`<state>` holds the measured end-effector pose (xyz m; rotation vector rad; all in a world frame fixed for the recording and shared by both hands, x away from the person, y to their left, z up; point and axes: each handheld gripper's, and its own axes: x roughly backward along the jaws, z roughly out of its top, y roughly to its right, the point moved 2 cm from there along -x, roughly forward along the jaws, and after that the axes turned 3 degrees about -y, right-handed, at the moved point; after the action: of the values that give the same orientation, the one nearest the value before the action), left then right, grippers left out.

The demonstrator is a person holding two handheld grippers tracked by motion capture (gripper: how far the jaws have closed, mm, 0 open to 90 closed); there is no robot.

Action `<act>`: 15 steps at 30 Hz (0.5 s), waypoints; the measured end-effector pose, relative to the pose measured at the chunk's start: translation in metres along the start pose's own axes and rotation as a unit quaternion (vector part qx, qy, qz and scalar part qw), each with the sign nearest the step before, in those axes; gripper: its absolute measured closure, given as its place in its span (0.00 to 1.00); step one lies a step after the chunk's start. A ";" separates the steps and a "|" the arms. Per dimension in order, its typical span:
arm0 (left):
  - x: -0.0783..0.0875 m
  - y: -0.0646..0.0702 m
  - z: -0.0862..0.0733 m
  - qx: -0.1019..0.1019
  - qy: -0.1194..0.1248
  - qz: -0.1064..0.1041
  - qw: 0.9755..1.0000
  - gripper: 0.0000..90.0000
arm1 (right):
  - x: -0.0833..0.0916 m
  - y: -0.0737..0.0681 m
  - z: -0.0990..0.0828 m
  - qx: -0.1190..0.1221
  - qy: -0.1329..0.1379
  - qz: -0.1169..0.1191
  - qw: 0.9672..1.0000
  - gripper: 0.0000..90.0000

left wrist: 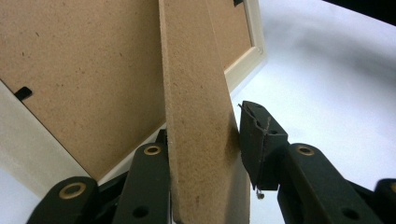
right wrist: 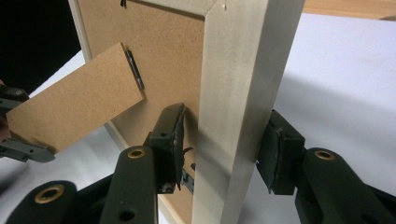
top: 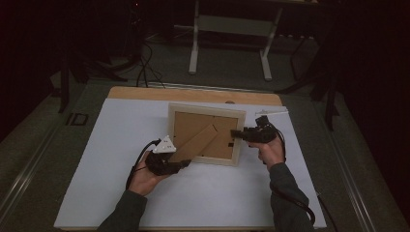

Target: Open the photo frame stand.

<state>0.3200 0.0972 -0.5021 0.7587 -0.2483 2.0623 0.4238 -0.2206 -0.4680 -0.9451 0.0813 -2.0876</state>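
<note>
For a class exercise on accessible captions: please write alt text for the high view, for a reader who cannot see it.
A picture frame lies back-up on a white table while a person works on it with two hand-held tools. The left tool grips the frame's cardboard stand; the right tool clamps the frame's right edge. The surrounding room is dark.

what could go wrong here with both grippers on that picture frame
1. The left gripper pinches the fibreboard stand leg, which joins the picture frame back at a small metal hinge. Swinging it too far could strain or tear that hinge.
2. The right gripper clamps just the frame's pale side rail. If the left hand pulls hard, the frame may twist or slip between those jaws and drop onto the white table cover.
</note>
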 end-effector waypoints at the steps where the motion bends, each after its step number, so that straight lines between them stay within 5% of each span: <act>1: 0.000 0.000 0.000 0.000 0.000 0.000 1.000 0.74 | 0.000 0.000 0.000 0.000 0.000 0.000 1.000 0.61; 15: 0.001 -0.002 0.001 0.003 0.000 0.035 0.999 0.74 | 0.005 -0.011 0.004 0.049 0.005 -0.031 0.998 0.65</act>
<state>0.3213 0.0982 -0.5012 0.7621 -0.2727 2.1306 0.4168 -0.2158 -0.4577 -0.8890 -0.0463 -2.1329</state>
